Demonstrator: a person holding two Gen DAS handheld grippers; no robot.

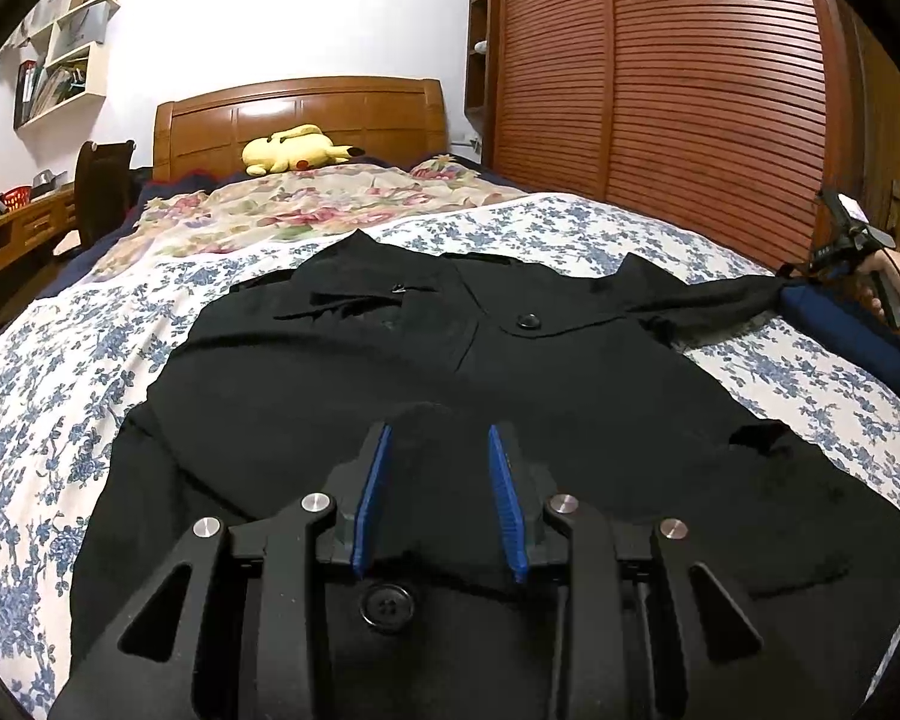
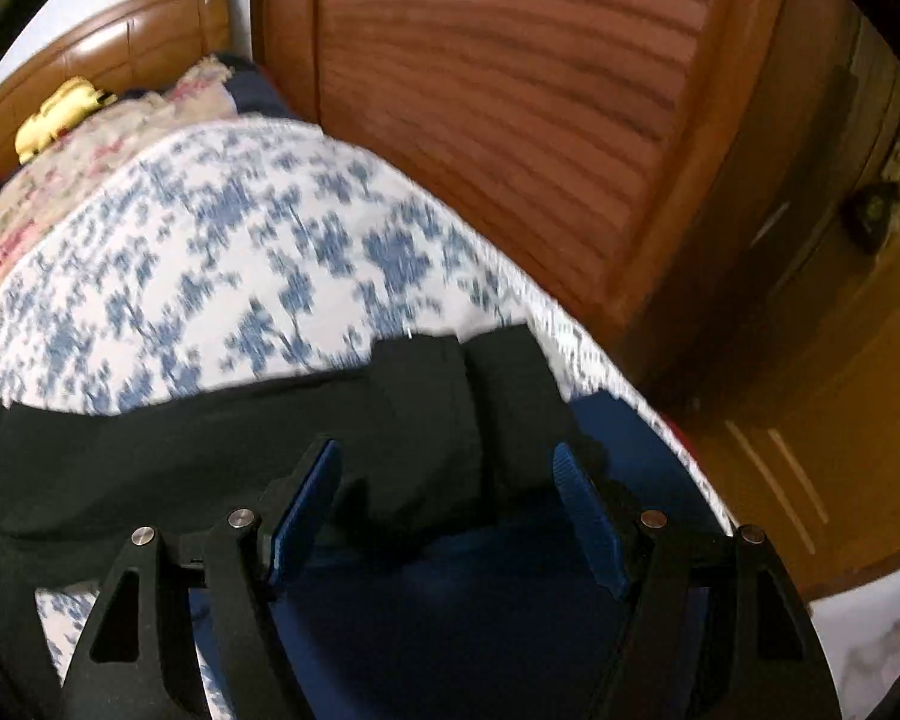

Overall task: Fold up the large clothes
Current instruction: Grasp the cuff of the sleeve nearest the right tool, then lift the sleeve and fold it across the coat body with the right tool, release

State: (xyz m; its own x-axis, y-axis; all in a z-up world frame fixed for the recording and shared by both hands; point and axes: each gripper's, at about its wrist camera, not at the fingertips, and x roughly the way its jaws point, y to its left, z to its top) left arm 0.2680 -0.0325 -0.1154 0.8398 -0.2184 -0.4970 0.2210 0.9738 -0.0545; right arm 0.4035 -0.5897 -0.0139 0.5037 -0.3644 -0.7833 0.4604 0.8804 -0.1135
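Both hand-held grippers gape empty over the black coat: left narrowly, right widely above its sleeve.

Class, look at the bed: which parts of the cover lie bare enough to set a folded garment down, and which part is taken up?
Bare blue-flowered cover lies left of the black coat, and a strip lies between its collar and the pink floral quilt. The middle is taken up by the coat, its sleeve stretched to the right edge.
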